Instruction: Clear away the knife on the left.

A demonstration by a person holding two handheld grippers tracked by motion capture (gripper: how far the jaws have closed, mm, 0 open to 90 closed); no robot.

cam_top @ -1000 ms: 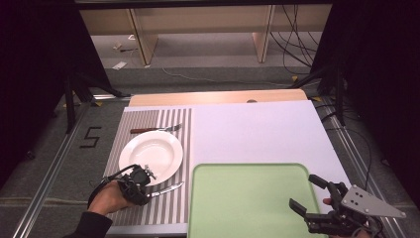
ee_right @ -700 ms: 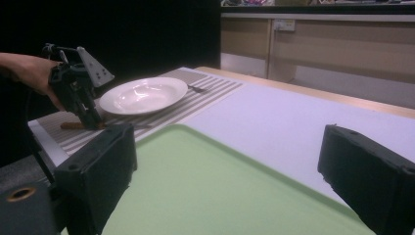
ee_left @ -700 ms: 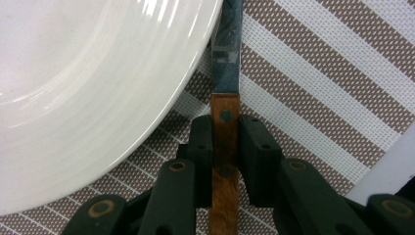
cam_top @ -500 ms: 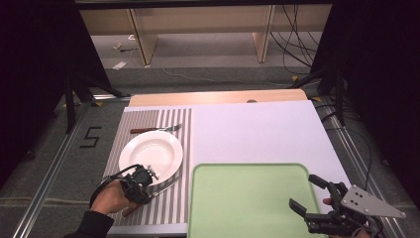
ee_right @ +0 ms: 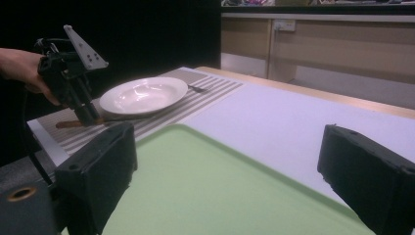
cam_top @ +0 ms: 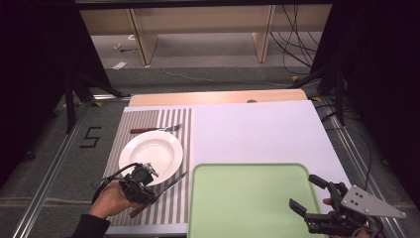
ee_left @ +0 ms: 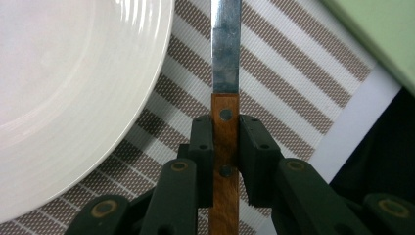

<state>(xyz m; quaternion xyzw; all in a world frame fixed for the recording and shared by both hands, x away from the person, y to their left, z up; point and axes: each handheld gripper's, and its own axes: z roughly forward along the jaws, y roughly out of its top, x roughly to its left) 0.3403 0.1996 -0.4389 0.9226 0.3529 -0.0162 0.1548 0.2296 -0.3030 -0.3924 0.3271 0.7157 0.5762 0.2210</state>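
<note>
Placemat (cam_top: 148, 148) lay along the table's (cam_top: 257, 129) left edge. Plate (cam_top: 151, 156) sat on the placemat, mid-length. Fork (cam_top: 156, 129) lay on the placemat behind the plate, toward the far edge. Knife (cam_top: 166, 187) lay on the placemat just right of the plate's near rim. Tray (cam_top: 247, 203) occupied the near edge, right of the placemat.

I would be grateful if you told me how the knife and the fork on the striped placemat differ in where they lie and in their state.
The knife lies on the near side of the white plate, close to the green tray; the fork lies on the plate's far side. The left gripper is shut on the knife's wooden handle, while the fork lies untouched. Both rest on the striped placemat and have brown handles.
</note>
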